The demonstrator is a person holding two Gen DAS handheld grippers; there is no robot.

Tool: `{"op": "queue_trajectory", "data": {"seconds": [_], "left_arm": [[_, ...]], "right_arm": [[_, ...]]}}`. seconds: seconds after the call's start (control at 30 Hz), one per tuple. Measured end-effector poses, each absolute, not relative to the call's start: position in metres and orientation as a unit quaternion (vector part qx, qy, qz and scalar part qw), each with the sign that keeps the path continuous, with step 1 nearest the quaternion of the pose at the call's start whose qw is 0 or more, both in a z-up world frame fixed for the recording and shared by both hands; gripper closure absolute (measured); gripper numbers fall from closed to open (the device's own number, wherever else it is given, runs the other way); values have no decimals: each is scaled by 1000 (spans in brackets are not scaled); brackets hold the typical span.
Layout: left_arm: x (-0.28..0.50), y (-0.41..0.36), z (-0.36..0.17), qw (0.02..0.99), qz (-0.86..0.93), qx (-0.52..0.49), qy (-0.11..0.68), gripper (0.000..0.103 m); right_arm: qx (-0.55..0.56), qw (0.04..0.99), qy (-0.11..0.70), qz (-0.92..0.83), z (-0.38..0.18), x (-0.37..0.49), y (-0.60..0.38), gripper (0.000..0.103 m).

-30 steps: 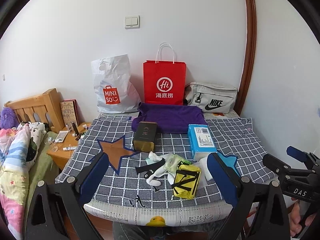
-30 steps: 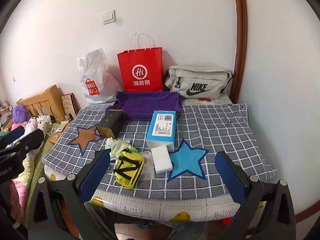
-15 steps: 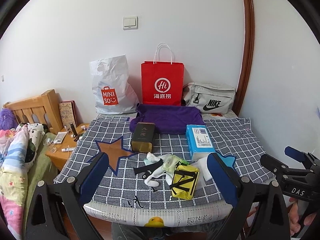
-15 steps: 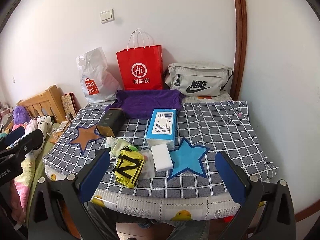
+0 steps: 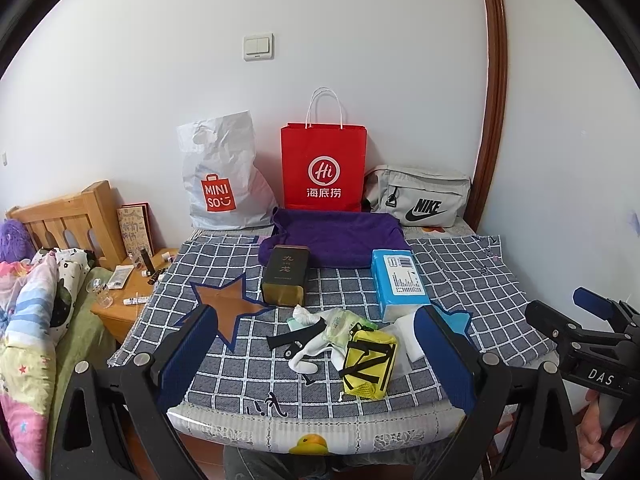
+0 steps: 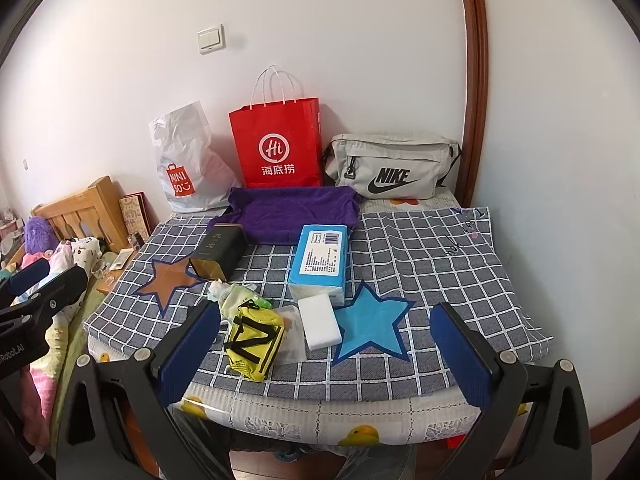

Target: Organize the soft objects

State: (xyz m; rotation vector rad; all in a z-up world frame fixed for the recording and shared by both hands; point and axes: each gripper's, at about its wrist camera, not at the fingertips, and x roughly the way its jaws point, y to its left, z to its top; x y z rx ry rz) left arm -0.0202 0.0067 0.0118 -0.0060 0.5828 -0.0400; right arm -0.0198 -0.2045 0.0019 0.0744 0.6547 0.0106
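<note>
A pile of small soft things lies near the front edge of the checked cloth (image 5: 472,280): a yellow pouch with black straps (image 5: 369,363) (image 6: 253,342), a white sock (image 5: 310,354), a green wipes pack (image 5: 344,319) and a white sponge block (image 6: 320,322). A blue tissue pack (image 5: 398,283) (image 6: 322,260) and a folded purple towel (image 5: 334,236) (image 6: 294,212) lie further back. My left gripper (image 5: 316,350) is open and empty, in front of the pile. My right gripper (image 6: 326,346) is open and empty, before the sponge and the blue star patch (image 6: 370,326).
A dark tin box (image 5: 285,276) stands by the brown star patch (image 5: 226,306). A white Miniso bag (image 5: 220,176), a red paper bag (image 5: 323,170) and a grey Nike bag (image 5: 420,196) stand against the wall. A wooden nightstand (image 5: 120,300) with small items is at the left.
Both grippers have drawn back and risen slightly, so the table objects sit a little lower and further off. Both stay open and nothing on the table has moved.
</note>
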Motion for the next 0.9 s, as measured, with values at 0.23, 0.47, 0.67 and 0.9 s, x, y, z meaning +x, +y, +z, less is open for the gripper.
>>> {"op": "queue_trajectory", "data": {"seconds": [0.23,0.47,0.67,0.9], "left_arm": [[-21,7,10,958,-18,-5,287,4],[-20,7,9,958,-18,-4,287,4],[-19,7,8,958,-16,-3,288,4],[-14,7,3,956,-16,-5,293,4]], "right_arm": [[37,947,320,5,1,-20,-205,0],[37,947,318,7,2,-21,-204,0],[33,948,315,10,2,-22,-202,0],[25,949,315,21,0,-17,-198,0]]}}
